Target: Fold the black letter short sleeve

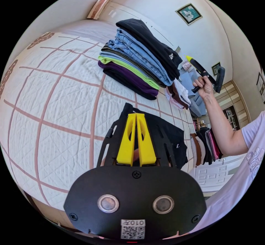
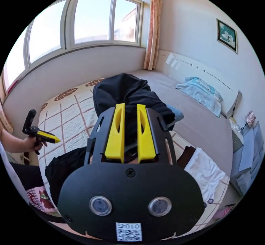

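Note:
The black letter short sleeve (image 1: 172, 140) lies folded on the quilted bed (image 1: 55, 96), just beyond my left gripper (image 1: 136, 114). That gripper's yellow jaws are shut with nothing between them. In the right gripper view the same shirt (image 2: 63, 167) lies low at the left. There a hand holds the left gripper (image 2: 56, 139) above the quilt. My right gripper (image 2: 130, 105) has its jaws apart, empty, and hovers over the top black garment (image 2: 124, 90) of a stack. In the left gripper view a raised hand holds the right gripper (image 1: 189, 58) beside that stack.
A tall stack of folded clothes (image 1: 138, 60) stands on the bed beyond the shirt. A white and brown garment (image 1: 179, 93) lies beside it. More folded clothes (image 1: 205, 145) sit off the bed's edge. A blue towel (image 2: 201, 90) lies by the headboard. Windows (image 2: 91, 16) line the far wall.

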Motion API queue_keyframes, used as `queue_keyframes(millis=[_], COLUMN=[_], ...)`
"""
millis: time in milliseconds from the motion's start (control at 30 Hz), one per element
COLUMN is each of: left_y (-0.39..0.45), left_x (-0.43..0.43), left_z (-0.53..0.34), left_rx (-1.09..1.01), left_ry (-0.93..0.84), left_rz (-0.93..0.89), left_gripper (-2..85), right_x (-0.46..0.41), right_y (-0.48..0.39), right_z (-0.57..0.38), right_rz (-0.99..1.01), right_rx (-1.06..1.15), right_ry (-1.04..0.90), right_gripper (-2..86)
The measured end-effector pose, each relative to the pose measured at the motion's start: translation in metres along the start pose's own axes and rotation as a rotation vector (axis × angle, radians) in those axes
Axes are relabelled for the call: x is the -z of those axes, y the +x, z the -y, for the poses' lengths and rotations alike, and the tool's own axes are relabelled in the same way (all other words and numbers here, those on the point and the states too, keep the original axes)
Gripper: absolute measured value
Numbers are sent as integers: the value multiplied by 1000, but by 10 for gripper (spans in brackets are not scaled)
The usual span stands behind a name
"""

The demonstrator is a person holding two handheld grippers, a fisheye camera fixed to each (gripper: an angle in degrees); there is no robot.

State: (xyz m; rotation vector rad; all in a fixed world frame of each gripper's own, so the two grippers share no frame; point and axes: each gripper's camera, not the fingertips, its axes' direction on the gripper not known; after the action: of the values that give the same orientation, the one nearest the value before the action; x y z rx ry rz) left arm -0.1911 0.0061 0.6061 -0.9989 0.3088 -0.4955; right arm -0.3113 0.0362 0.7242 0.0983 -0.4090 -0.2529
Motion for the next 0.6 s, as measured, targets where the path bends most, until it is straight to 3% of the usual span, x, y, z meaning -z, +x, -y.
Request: queue_keyframes(millis=[133,333,433,600], left_y=[3,46,85,131], left_x=[-18,-74,-95,-145], left_z=[-22,-53,-70,-87], left_rx=[-117,-397,-580,-719], left_ry=[-81,-299,-350,-452], left_rz=[5,-174,-176,-136], left_gripper=[0,0,0,-2], right_x=[54,68,70,45], right_y=[-10,-32,-65,-129], right_z=[-70,-200,-246,-250], right_rz=[-114,98,226,384], right_rx=[48,-165,-223,-87], right_ry=[-26,-515,-577,-629], right_gripper=[100,102,109,121])
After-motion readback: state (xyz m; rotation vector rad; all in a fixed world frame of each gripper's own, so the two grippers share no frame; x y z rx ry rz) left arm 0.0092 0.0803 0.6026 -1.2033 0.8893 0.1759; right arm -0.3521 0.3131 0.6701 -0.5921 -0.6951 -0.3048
